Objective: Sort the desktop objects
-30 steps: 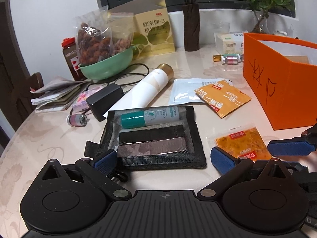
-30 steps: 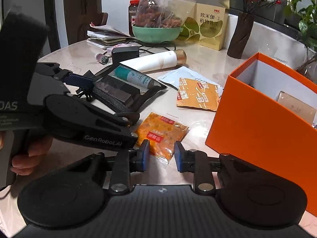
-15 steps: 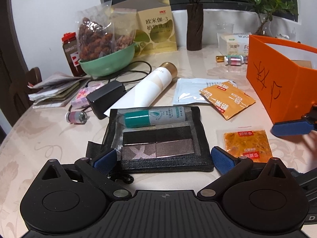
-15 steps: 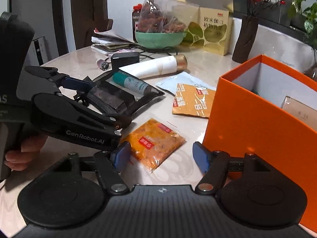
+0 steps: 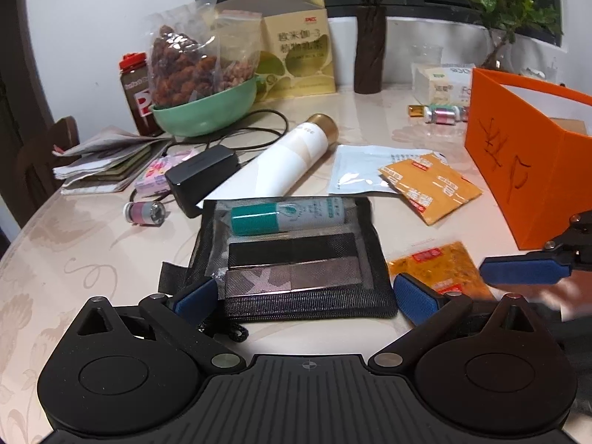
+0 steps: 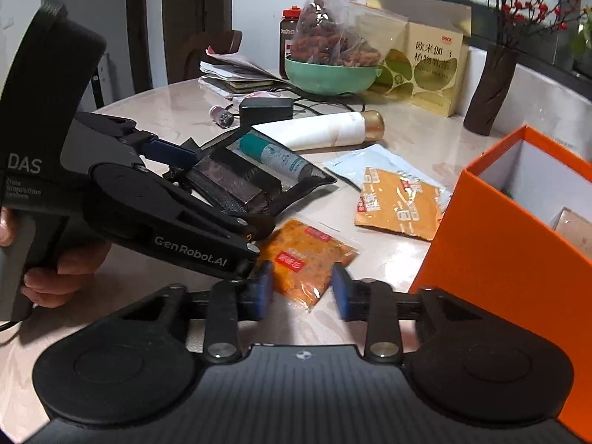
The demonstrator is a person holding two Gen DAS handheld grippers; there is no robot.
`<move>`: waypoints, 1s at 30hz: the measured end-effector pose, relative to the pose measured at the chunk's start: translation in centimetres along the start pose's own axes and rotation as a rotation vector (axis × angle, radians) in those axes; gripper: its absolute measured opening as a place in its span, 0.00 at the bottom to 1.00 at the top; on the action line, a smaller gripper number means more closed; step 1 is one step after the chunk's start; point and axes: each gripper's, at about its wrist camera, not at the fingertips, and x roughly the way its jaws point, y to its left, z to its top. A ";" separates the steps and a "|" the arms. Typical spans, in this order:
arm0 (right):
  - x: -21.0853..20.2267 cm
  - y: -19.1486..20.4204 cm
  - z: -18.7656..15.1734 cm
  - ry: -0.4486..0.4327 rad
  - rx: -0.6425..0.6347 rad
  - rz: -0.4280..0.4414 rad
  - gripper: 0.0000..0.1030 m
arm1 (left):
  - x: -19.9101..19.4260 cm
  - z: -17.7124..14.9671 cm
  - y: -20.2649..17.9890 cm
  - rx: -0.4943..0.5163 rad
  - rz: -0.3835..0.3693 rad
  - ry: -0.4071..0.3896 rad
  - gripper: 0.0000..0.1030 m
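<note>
A small orange sauce packet [image 6: 305, 257] lies flat on the table beside the orange box [image 6: 492, 244]. My right gripper [image 6: 301, 292] is open, its blue pads either side of the packet's near corner, not gripping it. The packet also shows in the left wrist view [image 5: 438, 268]. My left gripper [image 5: 303, 299] is open wide over the near edge of a black mesh pouch [image 5: 296, 259] that holds a teal-capped tube [image 5: 286, 216]. The box [image 5: 532, 170] stands at the right.
A larger orange sachet [image 5: 431, 185] lies on a white packet [image 5: 364, 174]. A white bottle with gold cap [image 5: 292, 155], black charger [image 5: 201, 175], small vial [image 5: 144, 212], green bowl of snacks [image 5: 205, 111], papers [image 5: 105, 162] and a vase [image 5: 370, 48] stand further back.
My right gripper opened wide half a second ago and has now narrowed around the sauce packet's corner, moving closer to it. The left gripper stayed open over the pouch.
</note>
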 end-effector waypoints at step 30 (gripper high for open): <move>3.0 -0.4 6.0 -0.015 0.272 0.044 0.76 | -3.0 0.0 9.4 -0.179 0.134 -0.028 1.00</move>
